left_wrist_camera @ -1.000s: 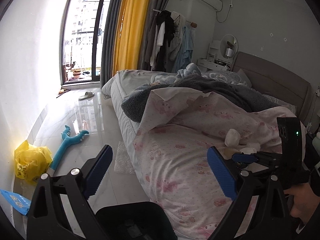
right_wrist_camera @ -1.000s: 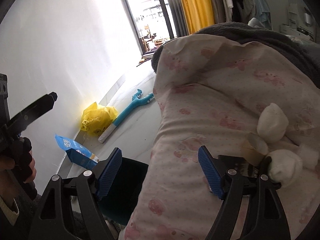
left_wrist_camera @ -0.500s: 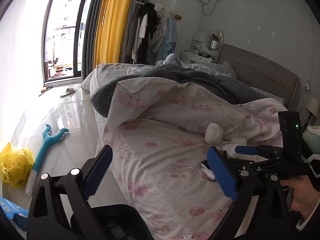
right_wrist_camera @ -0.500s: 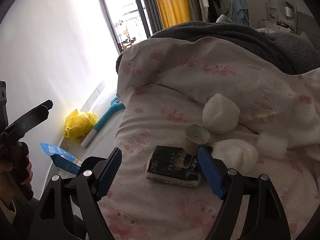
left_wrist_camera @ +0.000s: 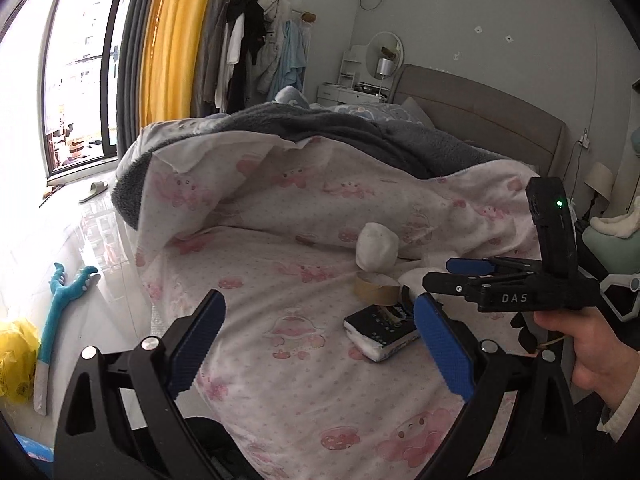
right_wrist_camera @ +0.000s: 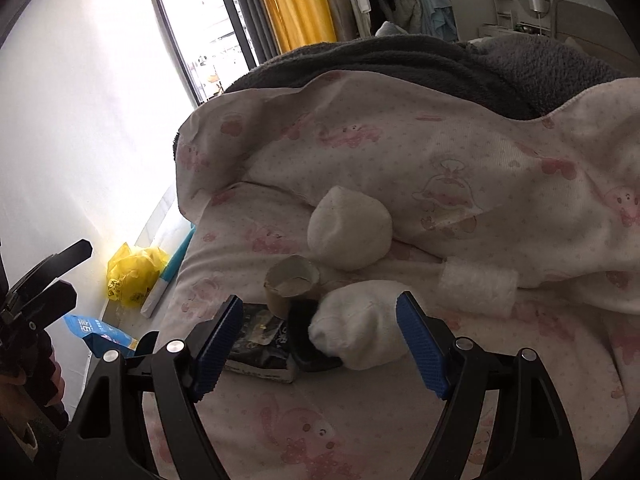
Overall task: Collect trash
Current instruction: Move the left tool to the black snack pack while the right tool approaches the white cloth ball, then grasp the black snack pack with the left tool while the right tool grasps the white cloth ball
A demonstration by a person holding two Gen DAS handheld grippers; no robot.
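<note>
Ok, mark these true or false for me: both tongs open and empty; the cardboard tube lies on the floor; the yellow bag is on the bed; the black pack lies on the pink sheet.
1. Left tongs and right tongs are open and empty: true.
2. Cardboard tube lies on the floor: false, it is on the bed.
3. Yellow bag is on the bed: false, it is on the floor by the wall.
4. Black pack lies on the pink sheet: true.

Both claws advanced over bed toward trash cluster. Right claw [right_wrist_camera: 320, 348], jaws apart, now frames white wad [right_wrist_camera: 356, 330]; a second ago wad sat beyond its right finger. Cardboard tube [right_wrist_camera: 290, 282] and dark packet [right_wrist_camera: 260, 344], earlier mostly hidden, now exposed. Left claw [left_wrist_camera: 316, 344] swung from floor side onto bedsheet [left_wrist_camera: 280, 280]; packet now just left of its right finger.
</note>
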